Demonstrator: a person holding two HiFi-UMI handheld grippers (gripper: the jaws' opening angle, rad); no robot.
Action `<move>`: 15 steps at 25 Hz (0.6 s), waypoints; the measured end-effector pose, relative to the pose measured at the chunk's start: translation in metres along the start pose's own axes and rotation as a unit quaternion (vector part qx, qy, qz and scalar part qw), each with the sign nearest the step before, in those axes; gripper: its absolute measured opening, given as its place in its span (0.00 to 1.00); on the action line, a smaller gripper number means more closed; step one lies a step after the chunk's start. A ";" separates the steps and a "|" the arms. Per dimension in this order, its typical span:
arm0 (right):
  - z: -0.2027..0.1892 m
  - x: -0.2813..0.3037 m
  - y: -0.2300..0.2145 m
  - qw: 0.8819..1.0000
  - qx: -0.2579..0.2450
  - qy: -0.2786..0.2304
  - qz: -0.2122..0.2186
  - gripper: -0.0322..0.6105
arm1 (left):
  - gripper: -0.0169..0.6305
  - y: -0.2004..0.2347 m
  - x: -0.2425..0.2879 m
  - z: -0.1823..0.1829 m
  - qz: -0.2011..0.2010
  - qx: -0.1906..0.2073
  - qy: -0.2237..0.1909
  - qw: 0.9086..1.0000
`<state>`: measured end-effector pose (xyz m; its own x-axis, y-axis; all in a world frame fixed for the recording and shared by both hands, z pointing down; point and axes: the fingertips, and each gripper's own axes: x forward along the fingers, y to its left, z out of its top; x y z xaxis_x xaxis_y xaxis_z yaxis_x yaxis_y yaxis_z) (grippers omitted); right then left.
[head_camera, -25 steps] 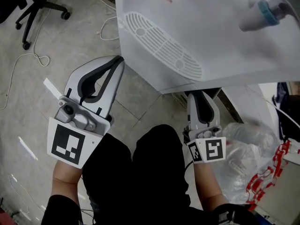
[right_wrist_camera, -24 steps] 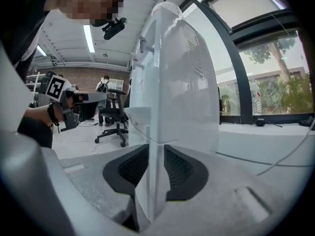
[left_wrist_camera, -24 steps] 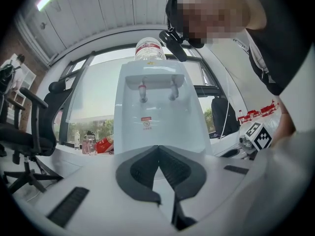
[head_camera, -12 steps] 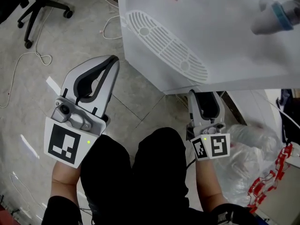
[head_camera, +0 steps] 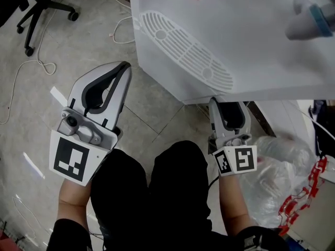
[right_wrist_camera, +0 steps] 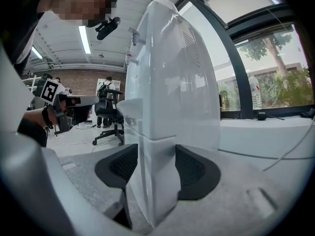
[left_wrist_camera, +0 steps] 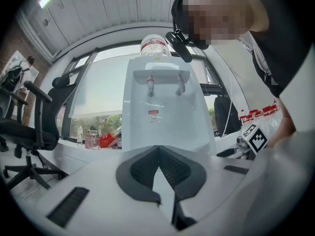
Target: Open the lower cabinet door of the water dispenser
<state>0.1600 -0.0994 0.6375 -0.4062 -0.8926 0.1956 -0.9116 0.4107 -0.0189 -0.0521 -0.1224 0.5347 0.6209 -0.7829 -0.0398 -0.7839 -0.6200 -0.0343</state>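
Note:
The white water dispenser [head_camera: 235, 30] fills the top of the head view, with its drip grille [head_camera: 183, 51] facing me. My right gripper [head_camera: 226, 109] reaches under its front edge. In the right gripper view the lower cabinet's corner [right_wrist_camera: 157, 181] stands between the two dark pads [right_wrist_camera: 120, 168] of my right gripper [right_wrist_camera: 151, 156]. Its jaws have just been opening and now stand wide around that corner. My left gripper [head_camera: 125, 66] hangs over the floor to the left of the dispenser. It is shut on nothing and points at the dispenser's front [left_wrist_camera: 165, 112].
An office chair [head_camera: 42, 9] and a loose cable [head_camera: 31, 61] are on the tiled floor at the left. A clear plastic bag [head_camera: 277, 177] and a red plastic chain [head_camera: 309, 187] lie at the right. The person's black trouser legs [head_camera: 157, 192] are at the bottom.
The right gripper's jaws have spread wider under the dispenser's edge. Both hands have stayed about where they were, and the left gripper is still shut.

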 end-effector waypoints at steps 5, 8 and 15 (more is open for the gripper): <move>0.000 0.000 -0.003 1.000 -0.001 0.004 -0.003 0.38 | 0.04 -0.001 0.006 -0.003 -0.008 -0.006 -0.004 1.000; 0.000 0.000 -0.005 1.000 0.002 0.009 0.003 0.36 | 0.04 -0.004 0.010 -0.004 -0.014 -0.009 -0.004 1.000; 0.000 -0.001 -0.006 1.000 0.009 0.003 0.007 0.35 | 0.04 -0.009 0.014 -0.003 -0.019 -0.007 -0.009 1.000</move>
<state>0.1658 -0.1007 0.6372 -0.4190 -0.8855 0.2008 -0.9066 0.4201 -0.0391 -0.0364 -0.1283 0.5374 0.6501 -0.7578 -0.0562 -0.7596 -0.6501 -0.0212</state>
